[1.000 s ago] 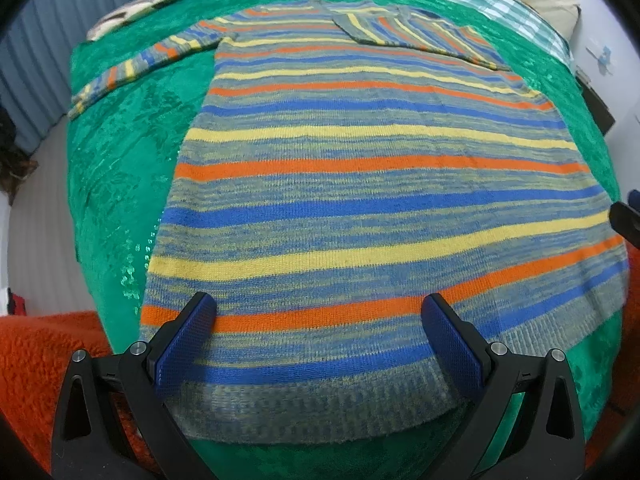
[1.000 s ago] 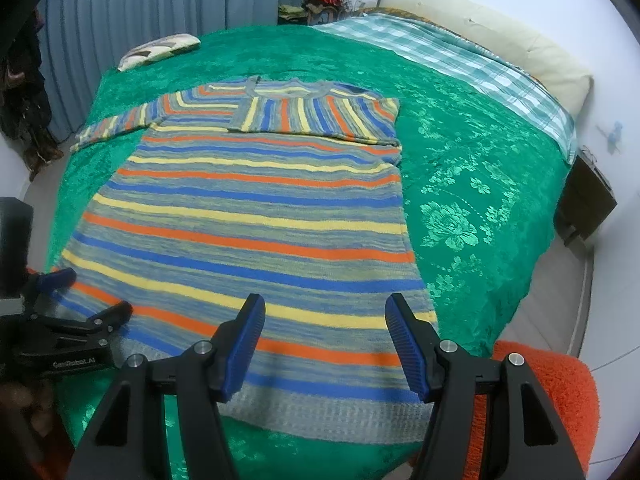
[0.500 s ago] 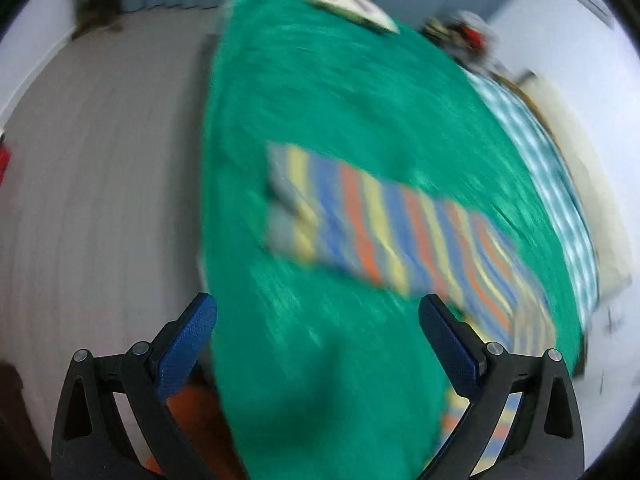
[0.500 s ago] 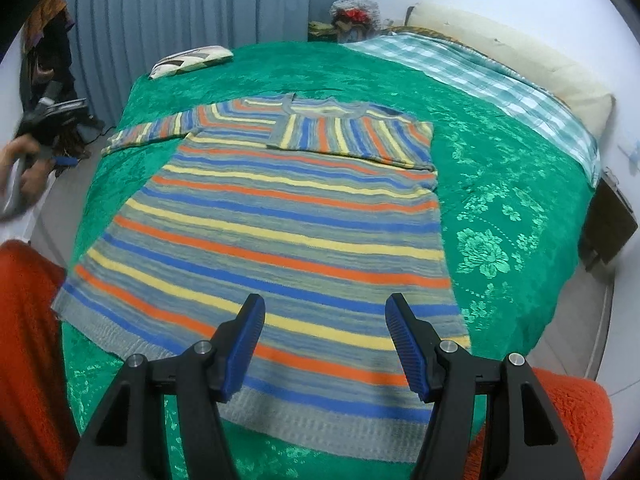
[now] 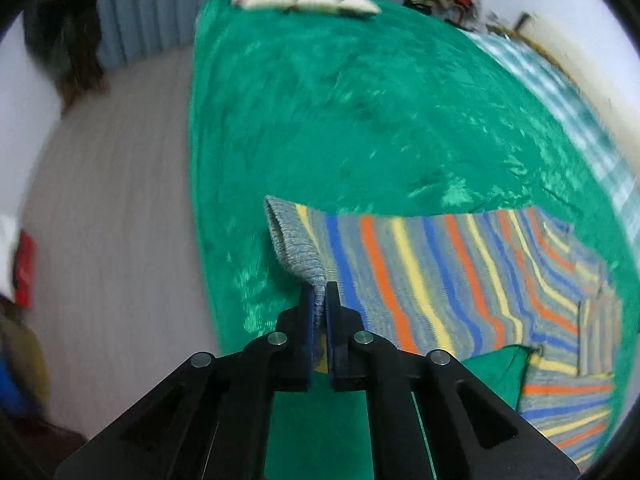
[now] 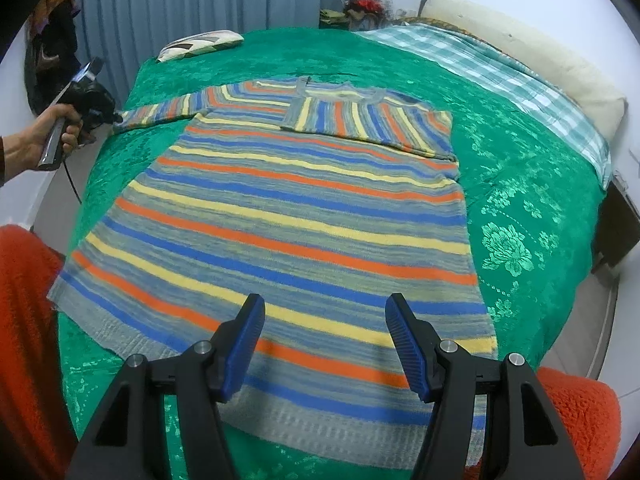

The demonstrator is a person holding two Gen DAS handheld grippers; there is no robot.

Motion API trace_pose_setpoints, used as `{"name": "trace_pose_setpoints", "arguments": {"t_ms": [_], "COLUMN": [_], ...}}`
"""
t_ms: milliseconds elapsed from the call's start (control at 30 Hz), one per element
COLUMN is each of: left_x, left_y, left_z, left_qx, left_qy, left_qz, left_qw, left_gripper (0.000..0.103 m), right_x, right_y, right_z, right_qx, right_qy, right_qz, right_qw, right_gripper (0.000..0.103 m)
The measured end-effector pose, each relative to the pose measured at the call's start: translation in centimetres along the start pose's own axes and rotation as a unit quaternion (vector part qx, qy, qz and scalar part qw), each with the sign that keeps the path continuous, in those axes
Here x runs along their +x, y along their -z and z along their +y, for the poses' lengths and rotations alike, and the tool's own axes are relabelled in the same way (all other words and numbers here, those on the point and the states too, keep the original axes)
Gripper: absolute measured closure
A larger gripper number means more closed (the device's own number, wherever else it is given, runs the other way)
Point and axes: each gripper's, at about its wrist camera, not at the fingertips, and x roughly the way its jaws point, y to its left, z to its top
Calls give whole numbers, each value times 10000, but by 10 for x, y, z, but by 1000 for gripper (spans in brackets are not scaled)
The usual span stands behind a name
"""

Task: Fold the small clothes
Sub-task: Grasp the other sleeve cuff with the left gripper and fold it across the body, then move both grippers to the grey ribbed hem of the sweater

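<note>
A knitted sweater point(image 6: 304, 216) with blue, orange and yellow stripes lies flat on the green bedspread point(image 6: 520, 184). One sleeve point(image 6: 360, 120) is folded across the chest. The other sleeve point(image 5: 420, 272) stretches out toward the bed's left edge. My left gripper point(image 5: 319, 304) is shut on that sleeve's grey cuff point(image 5: 296, 248), which stands pinched up between the blue pads. In the right wrist view a hand holds the left gripper point(image 6: 115, 119) at the sleeve end. My right gripper point(image 6: 324, 340) hovers open over the hem point(image 6: 320, 412), nothing between its fingers.
A patterned cushion point(image 6: 200, 44) lies at the bed's far end. A checked sheet point(image 6: 480, 60) and a cream pillow point(image 6: 540, 56) run along the right side. Orange fleece point(image 6: 24, 320) is at the near edge. Bare floor point(image 5: 112, 200) borders the bed on the left.
My left gripper swung away from the hem to the outstretched sleeve's end and shut on the cuff. The right gripper stayed open over the hem.
</note>
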Motion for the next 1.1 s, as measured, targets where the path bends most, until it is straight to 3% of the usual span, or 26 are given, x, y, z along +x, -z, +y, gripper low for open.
{"name": "trace_pose_setpoints", "arguments": {"t_ms": [100,200,300,433,467,533,567,600,700,767,800,933,967,1000,1067,1100], "left_x": [-39,-75,-104,-111,-107,-88,-73,-67,-51,-33,-27,23,40,46,38,31], "left_y": [-14,-25,-18,14,22,37,43,45,34,22,23,53,62,65,63,61], "left_z": [-47,-121,-203,-306,-321,-352,-361,-361,-334,-304,-296,-266,-248,-231,-195,-183], "left_qx": [609,1253,1864,2525,2659,2952,3009,2955,2418,2026,2019,2584,2629,2526,1987,1746], "left_qy": [-40,470,1165,2005,2130,2173,1991,1911,1929,1673,1555,254,-304,-446,-147,-95], "left_qz": [-391,-657,-790,-595,-513,-141,53,34,-95,-76,-77,162,295,332,196,191], "left_qw": [9974,9888,9723,9447,9388,9303,9326,9360,9509,9648,9670,9656,9639,9660,9798,9844], "left_gripper": [101,101,101,100,96,72,43,35,35,36,35,35,35,28,18,18], "right_x": [-5,-9,-11,-14,-14,-14,-13,-13,-17,-17,-15,-6,-6,-6,-7,-6], "right_y": [0,0,0,1,2,3,4,4,6,8,8,8,8,8,9,10], "right_z": [0,-3,-8,-16,-18,-22,-24,-26,-36,-42,-45,-51,-51,-52,-52,-52], "right_qx": [11,82,156,265,283,311,333,376,522,590,634,725,740,753,756,757], "right_qy": [-39,-122,-172,-191,-192,-190,-194,-208,-198,-184,-191,-234,-248,-251,-234,-223], "right_qz": [-125,-211,-243,-282,-285,-275,-256,-244,-285,-282,-250,-105,-91,-93,-105,-96], "right_qw": [9999,9997,9994,9991,9990,9990,9989,9988,9980,9977,9975,9970,9969,9968,9968,9968], "right_gripper": [40,40,40,40,40,40,40,40,40,40,40,40,40,40,40,40]}}
